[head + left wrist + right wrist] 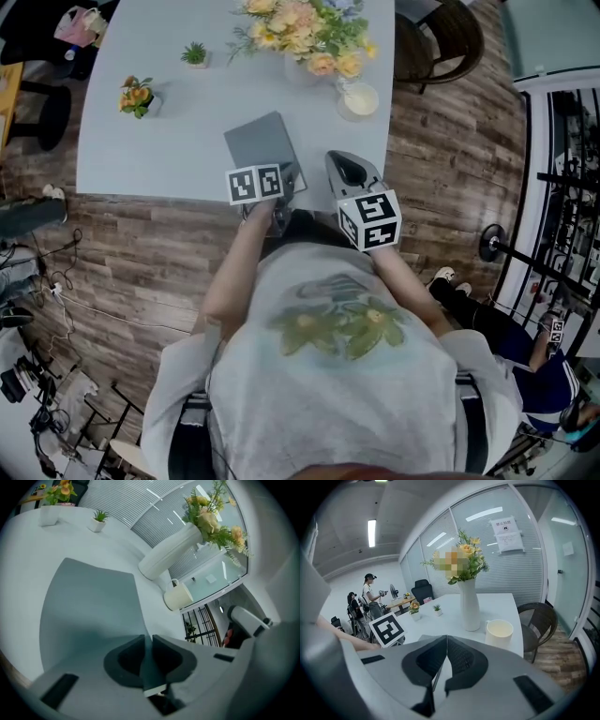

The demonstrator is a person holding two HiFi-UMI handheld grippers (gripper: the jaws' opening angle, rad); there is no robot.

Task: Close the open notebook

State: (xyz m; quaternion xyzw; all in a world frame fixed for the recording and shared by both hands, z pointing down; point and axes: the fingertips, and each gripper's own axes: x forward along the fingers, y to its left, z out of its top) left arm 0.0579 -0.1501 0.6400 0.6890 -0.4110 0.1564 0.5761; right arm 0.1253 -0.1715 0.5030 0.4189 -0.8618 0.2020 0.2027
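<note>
The grey notebook (pixel 261 142) lies on the pale table (pixel 141 150) near its front edge, with its plain cover facing up. My left gripper (pixel 288 181) is at the notebook's near right corner. In the left gripper view the cover (pixel 89 606) fills the left half, and its edge runs between the jaws of my left gripper (pixel 146 641), which are shut on it. My right gripper (pixel 341 159) hovers just right of the notebook over the table edge. Its jaws (pixel 446 639) are shut, with the tips touching and nothing held.
A white vase (pixel 468 606) of flowers and a cream mug (pixel 499 632) stand at the table's far right. Two small potted plants (pixel 194 54) (pixel 137 96) sit at the far left. A wicker chair (pixel 539 620) stands beyond the right end. People stand in the background (pixel 370 597).
</note>
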